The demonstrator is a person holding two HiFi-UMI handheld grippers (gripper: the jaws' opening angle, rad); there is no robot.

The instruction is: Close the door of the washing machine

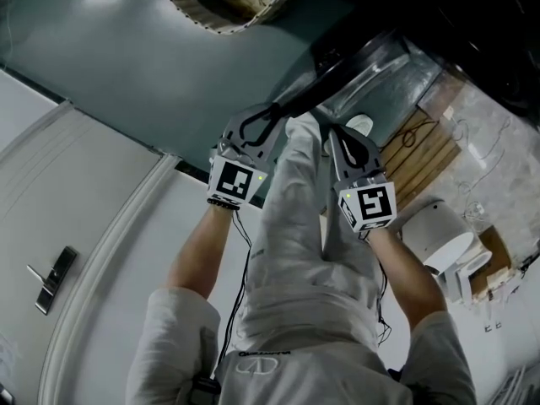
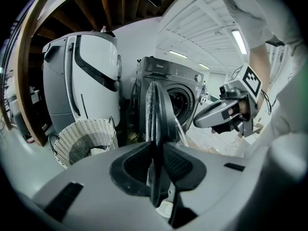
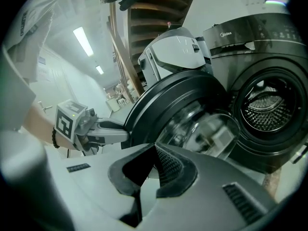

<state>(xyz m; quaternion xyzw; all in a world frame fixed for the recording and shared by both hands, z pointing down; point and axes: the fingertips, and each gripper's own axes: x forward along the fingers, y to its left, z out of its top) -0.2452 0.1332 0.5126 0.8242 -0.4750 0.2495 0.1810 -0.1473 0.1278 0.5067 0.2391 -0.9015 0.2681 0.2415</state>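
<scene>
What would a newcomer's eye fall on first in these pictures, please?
The open washing machine door dominates, swung wide beside the drum. The left gripper is clamped on the door's rim, while the right gripper, jaws together, sits close by the door's glass bowl. A wicker basket stands on the floor left of the machine.

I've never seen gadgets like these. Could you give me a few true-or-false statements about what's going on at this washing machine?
1. The door of the washing machine is open. True.
2. The left gripper is clamped on the door's edge. True.
3. The right gripper has its jaws spread wide. False: they are together, with nothing between them.
4. The wicker basket sits on top of the washing machine. False: the basket stands on the floor beside the white appliance.
</scene>
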